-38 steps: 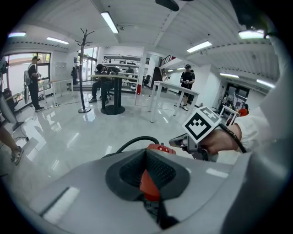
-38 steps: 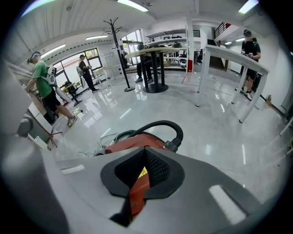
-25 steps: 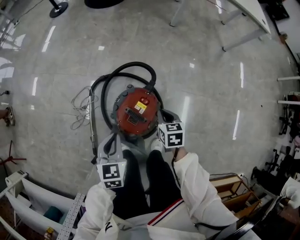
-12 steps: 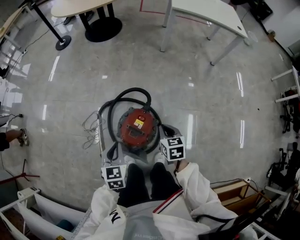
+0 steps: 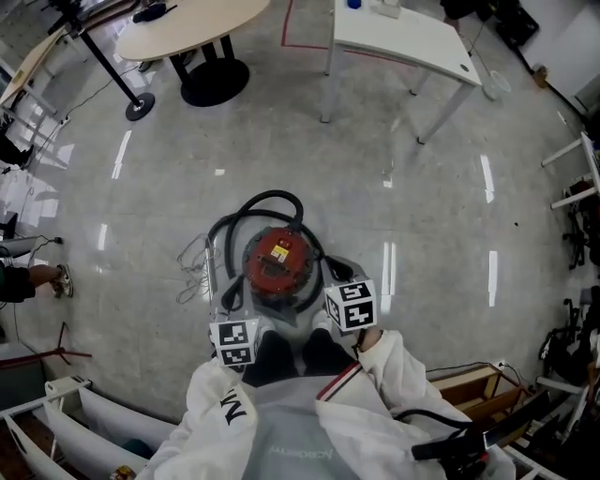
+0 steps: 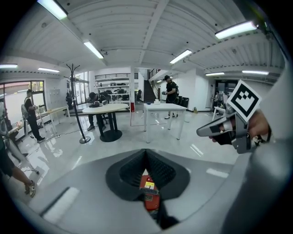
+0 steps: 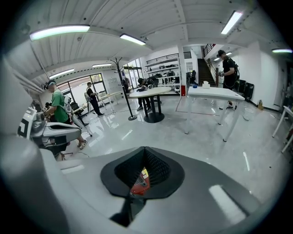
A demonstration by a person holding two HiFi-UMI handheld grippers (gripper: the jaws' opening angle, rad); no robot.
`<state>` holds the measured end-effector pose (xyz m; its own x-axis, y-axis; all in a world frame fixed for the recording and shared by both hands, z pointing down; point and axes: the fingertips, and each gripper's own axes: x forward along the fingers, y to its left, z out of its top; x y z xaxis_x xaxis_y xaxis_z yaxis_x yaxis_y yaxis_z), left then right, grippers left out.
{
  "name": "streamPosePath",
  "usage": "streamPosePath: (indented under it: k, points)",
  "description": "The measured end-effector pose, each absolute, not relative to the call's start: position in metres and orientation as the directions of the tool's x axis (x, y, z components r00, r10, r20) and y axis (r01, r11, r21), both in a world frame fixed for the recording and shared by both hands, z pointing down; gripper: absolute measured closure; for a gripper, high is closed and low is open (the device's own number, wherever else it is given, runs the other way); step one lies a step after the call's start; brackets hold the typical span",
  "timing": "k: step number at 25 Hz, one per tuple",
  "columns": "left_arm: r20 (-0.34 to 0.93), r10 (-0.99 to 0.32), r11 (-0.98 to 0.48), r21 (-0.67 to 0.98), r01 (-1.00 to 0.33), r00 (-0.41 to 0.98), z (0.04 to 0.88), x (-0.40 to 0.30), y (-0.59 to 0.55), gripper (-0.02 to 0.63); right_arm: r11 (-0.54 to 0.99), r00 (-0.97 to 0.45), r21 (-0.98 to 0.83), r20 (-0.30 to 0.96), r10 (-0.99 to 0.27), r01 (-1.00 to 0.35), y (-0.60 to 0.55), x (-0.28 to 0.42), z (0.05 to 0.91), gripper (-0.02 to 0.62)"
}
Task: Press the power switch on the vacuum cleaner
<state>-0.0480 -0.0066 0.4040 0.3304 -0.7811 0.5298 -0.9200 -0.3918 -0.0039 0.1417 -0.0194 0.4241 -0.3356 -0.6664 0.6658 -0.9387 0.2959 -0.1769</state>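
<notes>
The red vacuum cleaner (image 5: 279, 262) sits on the floor just ahead of the person's feet, with its black hose (image 5: 267, 202) looped round it. Its switch is too small to pick out. My left gripper (image 5: 228, 293) hangs at its near left and my right gripper (image 5: 331, 273) at its near right, both above the floor. In the left gripper view the gripper (image 6: 146, 153) is shut on nothing, and the vacuum cleaner (image 6: 150, 197) shows through the gap behind the pads. The right gripper (image 7: 144, 149) is likewise shut and empty, with the vacuum cleaner (image 7: 139, 183) showing below.
A tangle of pale cord (image 5: 195, 267) lies left of the vacuum. A round table (image 5: 187, 26) and a white table (image 5: 398, 30) stand further off. A wooden crate (image 5: 461, 384) sits at the right behind the person. Several people stand around the room.
The head view has pulled up and back, so the vacuum looks smaller and more of the room shows. Both grippers now sit further back from the vacuum's top.
</notes>
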Motion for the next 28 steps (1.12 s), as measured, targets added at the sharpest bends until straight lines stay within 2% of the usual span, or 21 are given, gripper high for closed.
streamPosePath:
  k: [13, 28]
  points:
    - [0.505, -0.8, -0.391, -0.031, -0.92, 0.323, 0.366, -0.036, -0.02, 0.606, 0.351, -0.405, -0.212, 0.6, -0.69, -0.912, -0.015, 0.134, 0.358, 0.595]
    - [0.495, -0.836, -0.311, -0.075, -0.947, 0.235, 0.348, -0.014, -0.016, 0.606, 0.39, -0.469, -0.264, 0.573, -0.672, -0.882, -0.016, 0.17, 0.357, 0.594]
